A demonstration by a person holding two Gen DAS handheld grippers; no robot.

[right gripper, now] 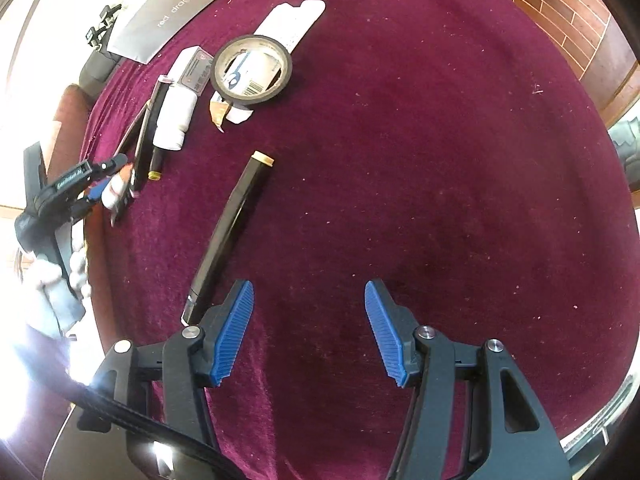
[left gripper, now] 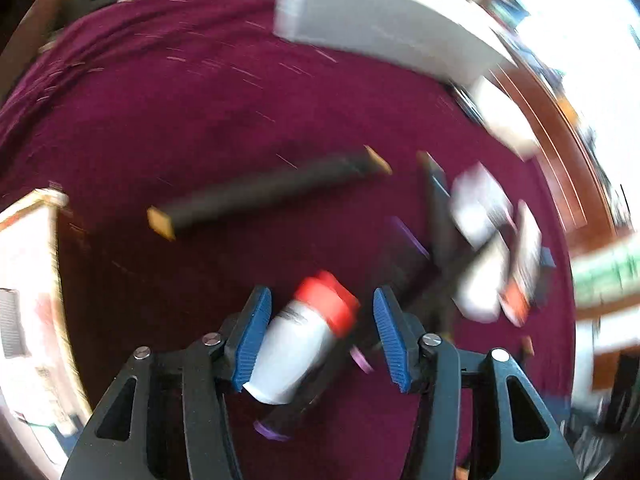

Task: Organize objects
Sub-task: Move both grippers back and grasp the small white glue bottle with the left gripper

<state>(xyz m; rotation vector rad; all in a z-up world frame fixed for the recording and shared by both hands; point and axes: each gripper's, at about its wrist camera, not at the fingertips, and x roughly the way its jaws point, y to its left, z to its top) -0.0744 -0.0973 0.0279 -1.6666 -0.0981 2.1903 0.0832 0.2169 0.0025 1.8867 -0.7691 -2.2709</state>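
Two fingers [right gripper: 310, 330] apart, cloth [right gripper: 440, 200] bare ahead

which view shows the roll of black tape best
The right wrist view. There the roll of black tape lies sharp and whole on the maroon cloth, on top of a white label card. In the left wrist view, motion blur smears everything and I cannot pick the roll out at all.
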